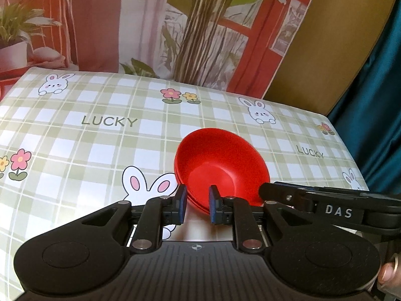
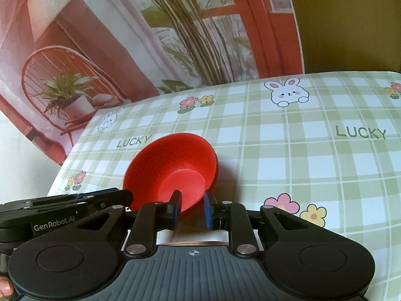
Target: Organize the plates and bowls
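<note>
A red bowl [image 1: 220, 168] sits on the checked tablecloth, and layered rims at its near edge show it is a stack of nested red bowls. In the left wrist view my left gripper [image 1: 198, 207] has its blue-padded fingers on either side of the bowl's near rim, partly closed around it. In the right wrist view the same red bowl [image 2: 173, 168] looks tilted, and my right gripper [image 2: 191, 209] straddles its near rim the same way. Each gripper shows at the other view's edge: the right one [image 1: 275, 190] and the left one [image 2: 120, 195].
The table [image 1: 100, 150] carries a green checked cloth with rabbits, flowers and "LUCKY". A printed backdrop [image 1: 175, 25] of curtains and plants hangs behind it. A teal curtain [image 1: 376, 100] hangs at the right. The table's right edge [image 1: 351, 150] is near the bowl.
</note>
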Tool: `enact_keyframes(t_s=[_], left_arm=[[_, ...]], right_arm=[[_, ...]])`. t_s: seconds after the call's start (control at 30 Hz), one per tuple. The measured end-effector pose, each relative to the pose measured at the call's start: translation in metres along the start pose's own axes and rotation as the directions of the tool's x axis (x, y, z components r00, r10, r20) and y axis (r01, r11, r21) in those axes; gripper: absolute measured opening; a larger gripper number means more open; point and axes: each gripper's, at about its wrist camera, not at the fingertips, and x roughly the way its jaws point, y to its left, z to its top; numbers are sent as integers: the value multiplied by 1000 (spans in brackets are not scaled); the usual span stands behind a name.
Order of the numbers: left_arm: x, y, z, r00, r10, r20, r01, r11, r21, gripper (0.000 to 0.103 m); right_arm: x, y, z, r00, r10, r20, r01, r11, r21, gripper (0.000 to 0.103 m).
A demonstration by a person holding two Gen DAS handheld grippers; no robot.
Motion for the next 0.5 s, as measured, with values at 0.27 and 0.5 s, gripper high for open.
enact_keyframes(t_s=[0.27, 0.5], left_arm=[[4, 11, 3, 1000, 6, 31, -4, 997, -74, 33], [19, 13, 8, 999, -12, 42, 16, 996, -90, 33]], right_arm=[[5, -7, 9, 1000, -21, 2, 21, 1000, 3, 21], [21, -14, 16, 999, -33, -14, 34, 999, 29, 21]])
